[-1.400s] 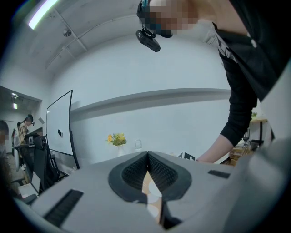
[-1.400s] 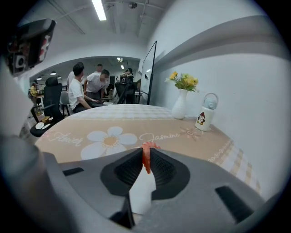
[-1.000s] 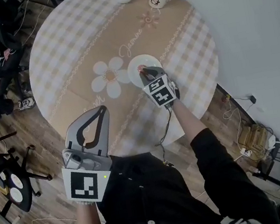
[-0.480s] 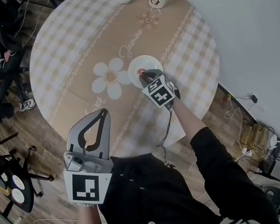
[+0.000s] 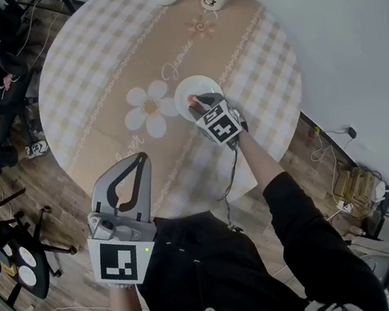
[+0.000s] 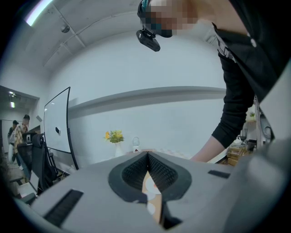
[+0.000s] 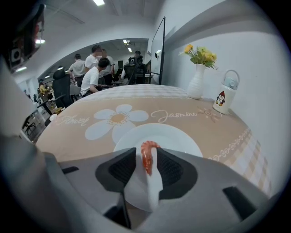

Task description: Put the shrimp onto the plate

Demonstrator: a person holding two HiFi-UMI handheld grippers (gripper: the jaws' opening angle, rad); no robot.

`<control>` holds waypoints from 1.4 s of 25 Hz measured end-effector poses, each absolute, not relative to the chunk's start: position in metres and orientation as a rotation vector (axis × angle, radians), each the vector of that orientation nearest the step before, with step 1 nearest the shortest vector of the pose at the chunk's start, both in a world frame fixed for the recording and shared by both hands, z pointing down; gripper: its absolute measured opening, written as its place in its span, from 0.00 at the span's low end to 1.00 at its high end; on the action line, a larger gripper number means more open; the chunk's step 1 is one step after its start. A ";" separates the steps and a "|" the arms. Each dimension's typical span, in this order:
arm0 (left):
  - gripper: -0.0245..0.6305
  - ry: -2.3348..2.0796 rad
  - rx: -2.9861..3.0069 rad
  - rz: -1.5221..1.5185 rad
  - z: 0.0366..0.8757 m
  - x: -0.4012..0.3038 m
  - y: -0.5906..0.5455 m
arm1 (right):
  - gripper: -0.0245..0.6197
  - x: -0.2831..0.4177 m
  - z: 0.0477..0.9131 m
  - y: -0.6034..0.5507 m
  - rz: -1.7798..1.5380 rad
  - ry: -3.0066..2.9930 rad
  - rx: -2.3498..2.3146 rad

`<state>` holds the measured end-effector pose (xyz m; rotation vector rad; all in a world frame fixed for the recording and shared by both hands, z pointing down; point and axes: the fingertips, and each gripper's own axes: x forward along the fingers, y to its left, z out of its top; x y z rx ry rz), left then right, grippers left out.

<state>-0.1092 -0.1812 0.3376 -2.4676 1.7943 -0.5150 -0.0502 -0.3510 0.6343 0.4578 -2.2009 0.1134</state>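
Right hand-held gripper [image 5: 197,103] at plate [image 5: 193,84] (white)

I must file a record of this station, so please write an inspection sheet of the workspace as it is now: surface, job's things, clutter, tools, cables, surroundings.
Surface: round table under a checked, flower-printed cloth.
Job's things: white plate beside the printed flower. The shrimp is between the right tool's jaws, over the plate; contact with the plate cannot be told.
Clutter: white vase with yellow flowers and a small bottle at the far edge.
Tools: right tool open, its jaws have just been opening; left tool shut, empty.
Cables: one cable hangs from the right tool; floor cables by the wall.
Surroundings: seated people, office chair, wooden floor.
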 end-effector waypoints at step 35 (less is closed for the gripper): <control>0.04 1.627 -2.502 -0.378 0.305 -0.090 -0.151 | 0.04 -0.013 0.450 -0.295 0.004 -2.626 1.059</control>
